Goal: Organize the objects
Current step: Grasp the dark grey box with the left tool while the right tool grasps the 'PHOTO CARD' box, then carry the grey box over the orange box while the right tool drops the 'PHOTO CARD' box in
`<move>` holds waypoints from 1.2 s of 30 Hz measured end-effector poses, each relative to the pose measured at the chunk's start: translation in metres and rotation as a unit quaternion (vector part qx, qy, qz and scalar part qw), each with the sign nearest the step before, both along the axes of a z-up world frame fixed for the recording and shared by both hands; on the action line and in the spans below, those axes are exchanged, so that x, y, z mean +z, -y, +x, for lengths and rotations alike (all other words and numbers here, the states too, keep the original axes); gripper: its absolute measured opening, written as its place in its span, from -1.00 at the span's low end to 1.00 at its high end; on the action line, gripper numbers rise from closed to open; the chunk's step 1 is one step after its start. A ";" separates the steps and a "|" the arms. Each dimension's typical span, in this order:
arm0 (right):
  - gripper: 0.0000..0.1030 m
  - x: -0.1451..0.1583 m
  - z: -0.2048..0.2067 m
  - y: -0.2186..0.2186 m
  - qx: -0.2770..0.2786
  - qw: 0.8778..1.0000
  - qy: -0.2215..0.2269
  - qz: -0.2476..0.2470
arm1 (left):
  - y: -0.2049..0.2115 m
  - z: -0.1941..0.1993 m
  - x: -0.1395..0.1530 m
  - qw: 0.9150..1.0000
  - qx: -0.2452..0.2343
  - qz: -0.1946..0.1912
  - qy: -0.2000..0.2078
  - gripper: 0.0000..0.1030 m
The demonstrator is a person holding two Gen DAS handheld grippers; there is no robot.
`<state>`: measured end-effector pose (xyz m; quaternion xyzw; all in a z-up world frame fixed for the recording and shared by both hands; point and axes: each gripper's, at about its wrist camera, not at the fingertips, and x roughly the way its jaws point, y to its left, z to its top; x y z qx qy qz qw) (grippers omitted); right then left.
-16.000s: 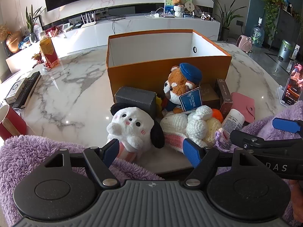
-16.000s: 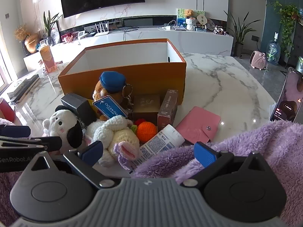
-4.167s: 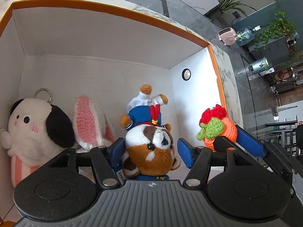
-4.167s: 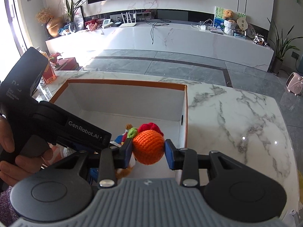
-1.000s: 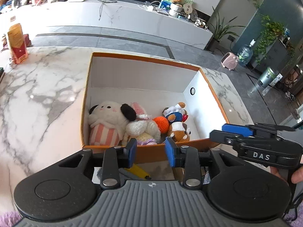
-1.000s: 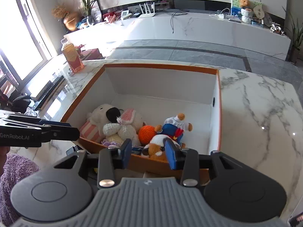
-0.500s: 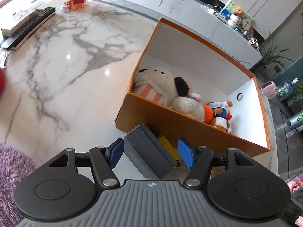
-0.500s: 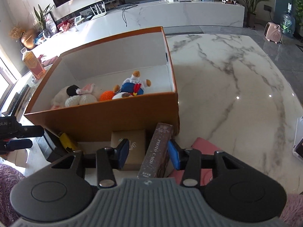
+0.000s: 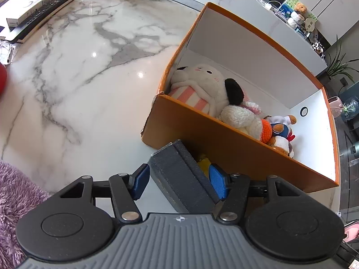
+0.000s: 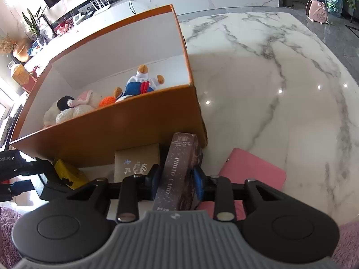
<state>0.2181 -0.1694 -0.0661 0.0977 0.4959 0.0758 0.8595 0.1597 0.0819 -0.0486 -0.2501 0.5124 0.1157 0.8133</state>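
Now your left hand-held gripper is closing around the stiff grey case, your right hand-held gripper around the rigid photo card box; grip flat sides.

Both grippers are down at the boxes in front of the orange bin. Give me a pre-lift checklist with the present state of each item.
1. Grey box sits between the left gripper fingers, jaws closing: ok.
2. Left pads pressing both sides: cannot tell.
3. Photo card box between the right gripper fingers, jaws closing: ok.
4. Right pads firmly clamped: cannot tell.
5. Free floor in the orange bin beside the plush toys: ok.
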 end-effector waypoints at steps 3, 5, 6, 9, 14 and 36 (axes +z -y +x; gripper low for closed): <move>-0.35 -0.001 0.000 -0.001 0.001 1.000 0.002 -0.001 | 0.003 -0.001 0.006 0.999 -0.019 0.032 -0.003 0.06; -0.35 -0.001 -0.001 -0.002 0.002 1.000 0.005 -0.004 | 0.005 -0.002 0.009 0.998 -0.035 0.060 -0.005 -0.01; -0.34 -0.001 -0.001 -0.003 0.002 1.000 0.006 -0.004 | 0.006 -0.002 0.010 0.997 -0.045 0.067 -0.006 -0.01; -0.35 -0.001 0.000 -0.004 0.001 1.000 0.009 -0.007 | 0.005 -0.001 0.009 0.996 -0.055 0.064 -0.005 -0.02; -0.46 0.001 -0.002 -0.006 0.006 1.000 0.011 -0.015 | 0.004 -0.005 0.009 0.995 -0.075 0.063 0.001 -0.10; -0.52 0.097 -0.043 -0.008 0.048 0.992 0.115 0.025 | 0.021 -0.034 0.103 0.976 -0.165 -0.019 0.144 -0.17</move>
